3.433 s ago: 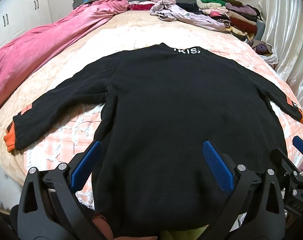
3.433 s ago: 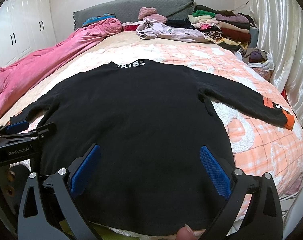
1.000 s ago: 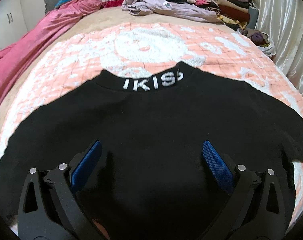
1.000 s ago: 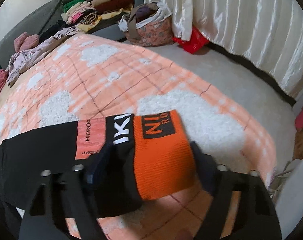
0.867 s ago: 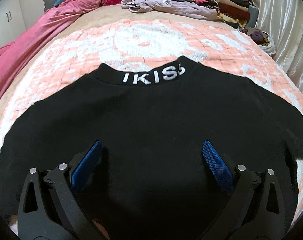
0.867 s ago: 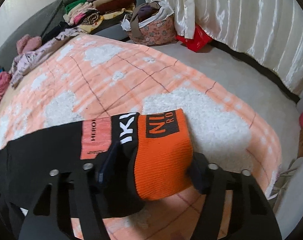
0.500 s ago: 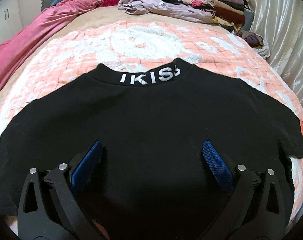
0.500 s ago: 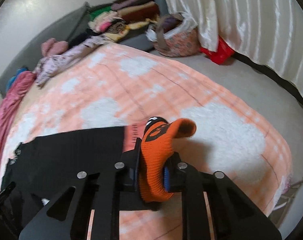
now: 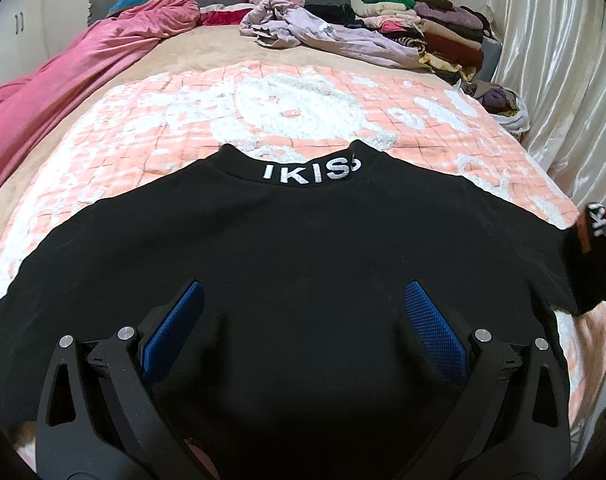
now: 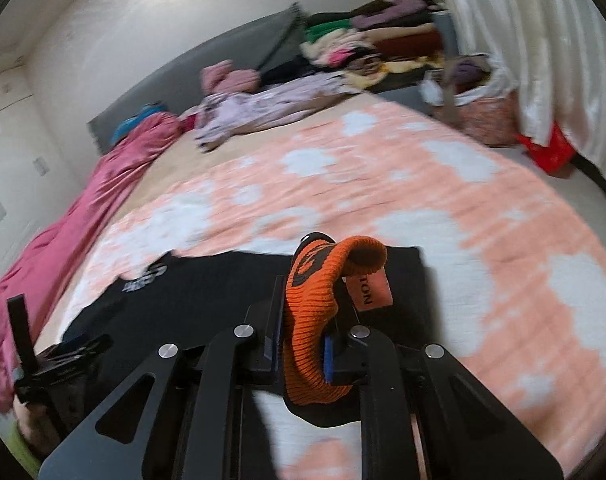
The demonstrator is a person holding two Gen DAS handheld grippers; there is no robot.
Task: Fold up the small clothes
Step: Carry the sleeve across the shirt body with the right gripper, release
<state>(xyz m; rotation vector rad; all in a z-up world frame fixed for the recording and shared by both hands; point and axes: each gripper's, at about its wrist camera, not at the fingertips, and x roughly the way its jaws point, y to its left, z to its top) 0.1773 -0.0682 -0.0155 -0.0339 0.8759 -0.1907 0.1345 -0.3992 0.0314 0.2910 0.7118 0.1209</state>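
Right gripper [image 10: 303, 346] jaws clamped on the orange cuff [image 10: 323, 300] of the black sweater [image 9: 295, 248], sleeve lifted off the bed, left gripper [image 9: 299, 320] jaws wide apart over the sweater's back, holding nothing, sweater spread flat on the peach blanket [image 9: 303, 108], piled clothes [image 9: 415, 36] by the headboard.

Right view blurred; sweater [image 9: 303, 264] hem hidden

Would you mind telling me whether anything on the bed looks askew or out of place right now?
Only the sweater's right sleeve: its orange cuff is bunched in the right gripper and raised off the blanket, while the body lies flat. The loose lilac garment near the headboard lies crumpled, unfolded.
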